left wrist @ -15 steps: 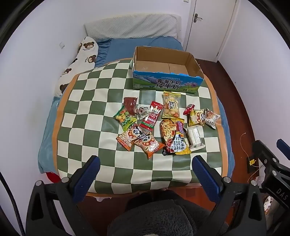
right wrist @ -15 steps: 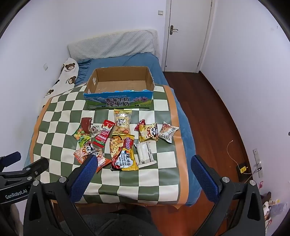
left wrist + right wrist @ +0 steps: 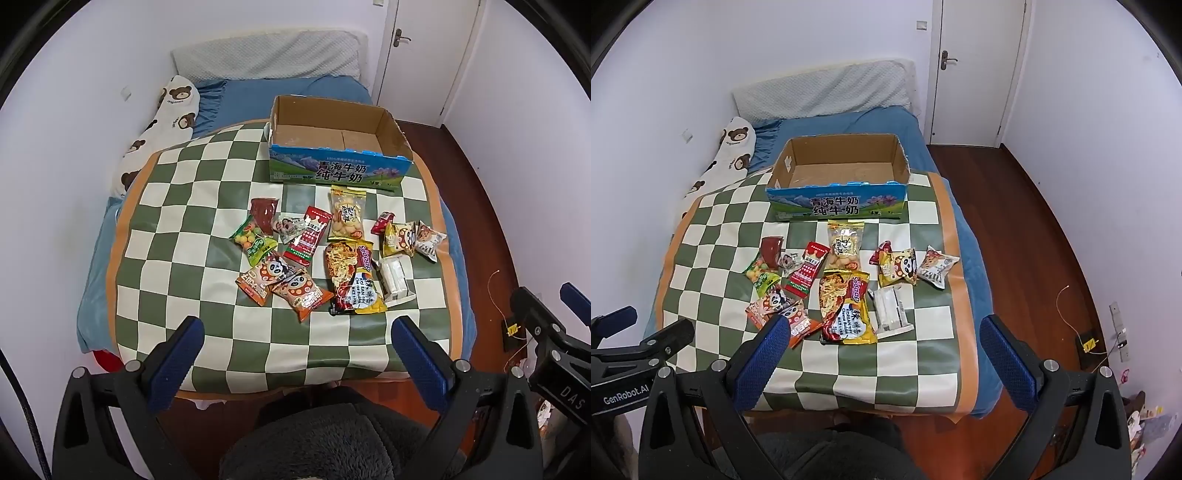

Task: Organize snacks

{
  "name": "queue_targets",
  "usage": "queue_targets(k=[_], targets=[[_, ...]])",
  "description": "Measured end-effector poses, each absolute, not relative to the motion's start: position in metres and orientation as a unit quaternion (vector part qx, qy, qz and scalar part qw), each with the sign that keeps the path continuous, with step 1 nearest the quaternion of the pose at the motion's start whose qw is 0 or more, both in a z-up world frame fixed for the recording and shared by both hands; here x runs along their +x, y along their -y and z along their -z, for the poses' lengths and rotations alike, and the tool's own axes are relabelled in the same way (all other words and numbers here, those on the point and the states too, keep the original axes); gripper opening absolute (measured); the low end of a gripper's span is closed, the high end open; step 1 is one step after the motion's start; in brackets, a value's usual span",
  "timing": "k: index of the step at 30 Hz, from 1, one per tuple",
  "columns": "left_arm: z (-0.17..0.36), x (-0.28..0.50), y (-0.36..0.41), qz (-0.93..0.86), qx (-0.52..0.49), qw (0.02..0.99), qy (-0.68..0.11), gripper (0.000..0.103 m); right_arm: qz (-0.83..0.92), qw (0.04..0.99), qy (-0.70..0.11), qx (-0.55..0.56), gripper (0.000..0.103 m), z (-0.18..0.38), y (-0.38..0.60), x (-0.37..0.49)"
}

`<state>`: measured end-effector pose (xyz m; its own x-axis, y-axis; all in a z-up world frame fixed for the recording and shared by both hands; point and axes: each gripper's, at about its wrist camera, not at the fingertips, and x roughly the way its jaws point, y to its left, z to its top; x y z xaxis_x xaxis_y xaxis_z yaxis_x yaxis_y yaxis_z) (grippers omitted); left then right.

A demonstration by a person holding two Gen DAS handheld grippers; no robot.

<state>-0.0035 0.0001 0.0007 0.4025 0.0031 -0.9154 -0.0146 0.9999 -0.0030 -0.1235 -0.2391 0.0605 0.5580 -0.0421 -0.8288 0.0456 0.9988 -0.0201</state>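
Observation:
Several snack packets lie on a green-and-white checkered cloth (image 3: 192, 236) (image 3: 713, 258). Among them are a large noodle packet (image 3: 351, 277) (image 3: 847, 306), a white wrapped block (image 3: 395, 277) (image 3: 890, 310), two orange panda packets (image 3: 284, 284) (image 3: 775, 306) and a green candy bag (image 3: 253, 243). An empty open cardboard box (image 3: 332, 147) (image 3: 842, 177) stands behind them. My left gripper (image 3: 299, 354) and right gripper (image 3: 882, 354) are both open and empty, held above the cloth's near edge.
The cloth covers a table against a blue bed (image 3: 849, 122) with a bear-print pillow (image 3: 159, 122). A white wall stands at the left, a door (image 3: 975, 70) at the back right, and wooden floor (image 3: 1015, 221) on the right with cables.
Both views have hardly shifted. The snacks and the box have not moved, and both grippers stay open.

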Motion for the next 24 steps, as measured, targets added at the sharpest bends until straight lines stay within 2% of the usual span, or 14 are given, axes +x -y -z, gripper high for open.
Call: queue_targets(k=[24], targets=[[-0.0042, -0.0073, 0.0059, -0.003, -0.009, 0.836, -0.548, 0.103, 0.02, 0.883, -0.469, 0.005, 0.103, -0.0649, 0.238, -0.1325]])
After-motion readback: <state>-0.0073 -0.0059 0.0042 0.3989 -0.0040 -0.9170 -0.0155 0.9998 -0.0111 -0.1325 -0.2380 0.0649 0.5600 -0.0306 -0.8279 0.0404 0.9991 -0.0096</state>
